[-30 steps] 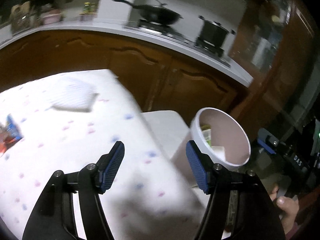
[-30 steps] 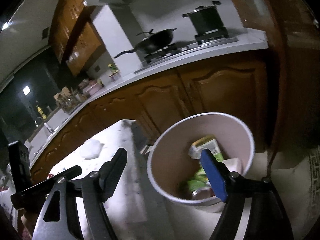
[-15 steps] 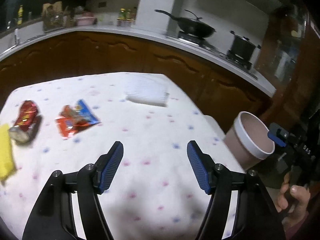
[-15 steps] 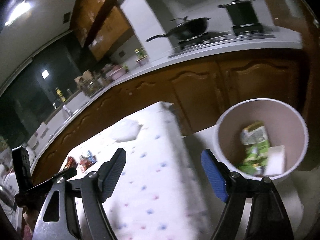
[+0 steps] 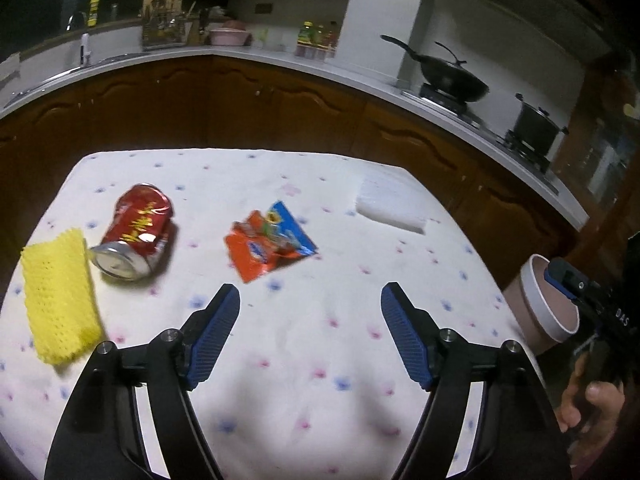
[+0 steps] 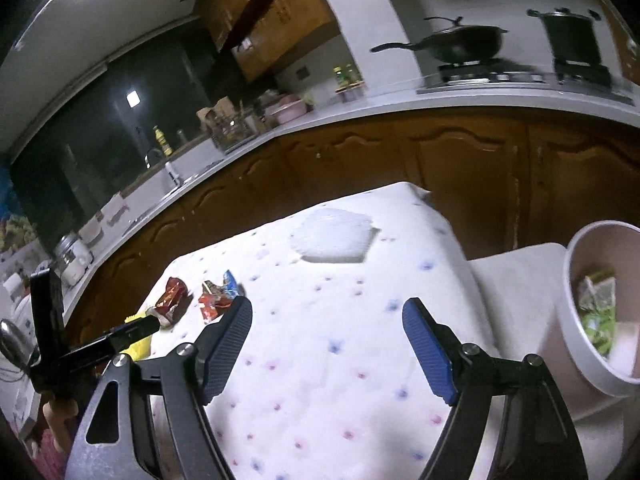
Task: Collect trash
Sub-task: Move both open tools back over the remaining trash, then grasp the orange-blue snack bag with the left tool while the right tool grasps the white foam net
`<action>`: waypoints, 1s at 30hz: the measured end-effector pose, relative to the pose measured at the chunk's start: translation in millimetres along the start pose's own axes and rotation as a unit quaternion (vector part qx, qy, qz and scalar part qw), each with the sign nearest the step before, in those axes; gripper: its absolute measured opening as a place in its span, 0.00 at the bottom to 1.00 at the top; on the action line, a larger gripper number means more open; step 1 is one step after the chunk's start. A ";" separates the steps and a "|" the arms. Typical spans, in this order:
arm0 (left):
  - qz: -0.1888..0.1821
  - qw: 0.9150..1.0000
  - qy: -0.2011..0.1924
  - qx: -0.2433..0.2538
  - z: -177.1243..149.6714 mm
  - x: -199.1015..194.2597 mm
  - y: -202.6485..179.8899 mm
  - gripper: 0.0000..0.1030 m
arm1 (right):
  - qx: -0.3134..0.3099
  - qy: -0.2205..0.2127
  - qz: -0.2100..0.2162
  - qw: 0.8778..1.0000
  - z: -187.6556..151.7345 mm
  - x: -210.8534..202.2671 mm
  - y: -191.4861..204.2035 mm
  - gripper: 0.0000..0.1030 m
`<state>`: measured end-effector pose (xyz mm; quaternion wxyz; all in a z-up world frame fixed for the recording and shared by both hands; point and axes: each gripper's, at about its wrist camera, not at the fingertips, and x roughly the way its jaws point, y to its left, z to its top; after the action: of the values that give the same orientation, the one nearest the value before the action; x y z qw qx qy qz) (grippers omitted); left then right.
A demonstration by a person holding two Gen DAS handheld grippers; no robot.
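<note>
On the table (image 5: pixel 320 360), from your left: yellow cloth (image 5: pixel 58 300), crushed can (image 5: pixel 136 234), wrapper (image 5: pixel 270 244), white pad (image 5: pixel 390 208). Your left gripper (image 5: pixel 310 314) and right gripper (image 6: pixel 328 334) hover spread, empty. Bin (image 6: pixel 576 304) stands right, off the table.

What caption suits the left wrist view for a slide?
Open left tool above a spotted tablecloth bearing a crushed red can, snack wrapper and yellow cloth.

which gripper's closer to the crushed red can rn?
Left. The left gripper hovers open just short of the red can; the right gripper, also open, is far across the table, by the bin.
</note>
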<state>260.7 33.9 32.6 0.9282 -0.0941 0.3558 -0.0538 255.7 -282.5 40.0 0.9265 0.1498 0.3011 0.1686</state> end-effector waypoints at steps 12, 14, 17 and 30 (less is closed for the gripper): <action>0.018 0.999 0.020 0.023 20.1 28.0 24.4 0.77 | -0.064 0.037 -0.005 0.997 11.6 55.4 29.4 0.83; 0.026 0.999 0.027 0.033 24.6 37.8 25.5 0.77 | -0.074 0.040 -0.009 0.996 17.9 66.7 29.9 0.83; 0.028 0.998 0.036 0.045 31.7 52.6 26.7 0.77 | -0.084 0.047 -0.015 0.995 28.6 86.6 29.0 0.83; 0.045 0.993 0.074 0.075 53.7 110.4 35.5 0.77 | -0.098 0.083 -0.051 0.990 72.3 179.6 4.4 0.83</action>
<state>379.7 57.5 -7.6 0.9053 -0.0043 0.4224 -0.0453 435.6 -218.9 6.5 0.9161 0.0283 0.3660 0.1612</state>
